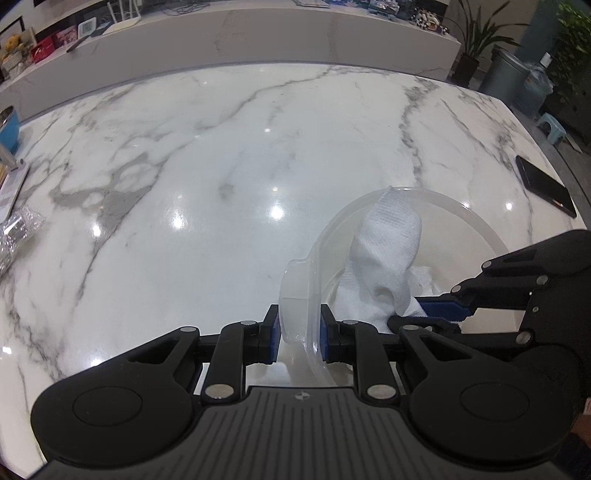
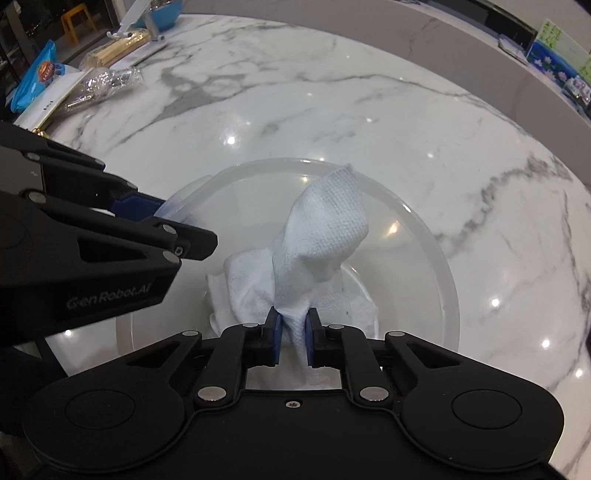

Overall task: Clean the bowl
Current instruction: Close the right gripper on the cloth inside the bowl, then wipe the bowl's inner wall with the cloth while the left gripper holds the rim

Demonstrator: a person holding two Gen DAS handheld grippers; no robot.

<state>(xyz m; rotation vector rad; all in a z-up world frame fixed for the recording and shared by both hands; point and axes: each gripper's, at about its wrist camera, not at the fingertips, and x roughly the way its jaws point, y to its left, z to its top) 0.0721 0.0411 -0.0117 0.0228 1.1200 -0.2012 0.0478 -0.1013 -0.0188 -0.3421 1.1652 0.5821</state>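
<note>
A clear plastic bowl (image 2: 436,254) stands on the marble table; it also shows in the left wrist view (image 1: 476,225). My left gripper (image 1: 298,332) is shut on the bowl's rim tab at its left side, and shows in the right wrist view (image 2: 162,214). A white cloth (image 2: 317,236) lies bunched inside the bowl, one end sticking up; it also shows in the left wrist view (image 1: 388,251). My right gripper (image 2: 293,334) is shut on the cloth's lower part, inside the bowl, and shows in the left wrist view (image 1: 432,314).
A black phone (image 1: 545,184) lies at the table's right edge. Crinkled clear wrapping (image 2: 99,86), a blue packet (image 2: 40,77) and a blue bowl (image 2: 162,14) sit at the far left. A raised marble ledge (image 1: 258,37) runs behind the table.
</note>
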